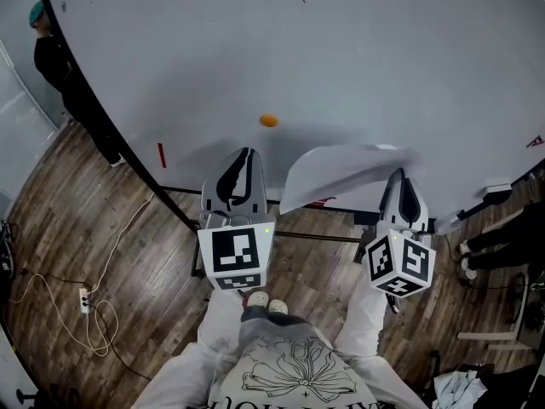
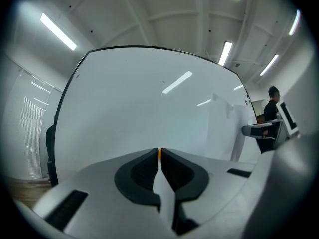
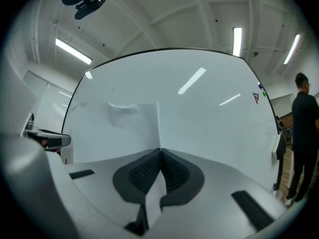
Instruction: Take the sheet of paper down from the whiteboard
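Observation:
The whiteboard (image 1: 341, 49) fills the far side of the head view. A white sheet of paper (image 1: 341, 170) curls away from its lower part. My right gripper (image 1: 398, 175) is shut on the sheet's edge. In the right gripper view the paper (image 3: 119, 128) hangs left of the jaws, its lower corner pinched at the right gripper's (image 3: 160, 149) tips. A small orange magnet (image 1: 269, 120) sits on the board just beyond my left gripper (image 1: 247, 152). In the left gripper view the left gripper (image 2: 159, 151) is shut, with a sliver of the orange magnet (image 2: 159, 154) in the slit. The paper (image 2: 227, 128) shows at the right.
A person in dark clothes (image 1: 53, 58) stands at the board's left edge. Another person (image 3: 303, 133) stands at the right. A red marker (image 1: 162, 154) sticks low on the board. A cable and power strip (image 1: 84, 299) lie on the wood floor. The stand's bar (image 1: 315, 238) runs under the board.

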